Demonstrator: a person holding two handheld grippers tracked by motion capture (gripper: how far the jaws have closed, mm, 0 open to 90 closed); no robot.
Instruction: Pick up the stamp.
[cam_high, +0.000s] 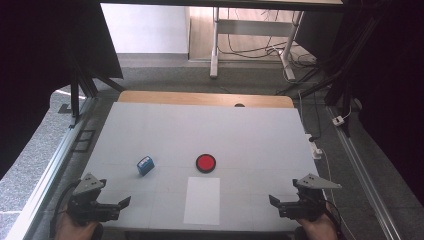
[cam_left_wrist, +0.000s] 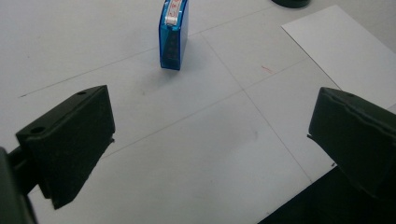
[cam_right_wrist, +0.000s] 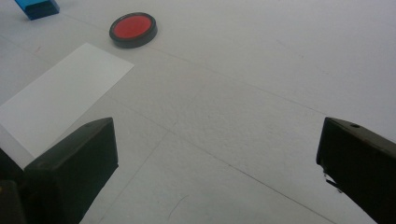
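The blue box (cam_left_wrist: 173, 35) stands on edge on the table (cam_high: 250, 135), ahead of the left gripper (cam_left_wrist: 205, 144) and a little left of the line between its fingers (cam_left_wrist: 70, 140). Both that gripper and the right gripper (cam_right_wrist: 215, 172) are spread wide and hold nothing. To pick the box up well, I would swing the left gripper so the box's narrow sides face the pads, then close evenly so it does not tip; the red disc (cam_right_wrist: 133, 29) lies well ahead of the right gripper.

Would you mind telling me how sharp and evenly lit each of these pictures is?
High view: soft and slightly grainy, the table bright, the surroundings nearly black. Left gripper view: the blue box fairly sharp with a faint shadow, the near fingers dark and soft-edged. Right gripper view: even light, the red disc clear, no glare.
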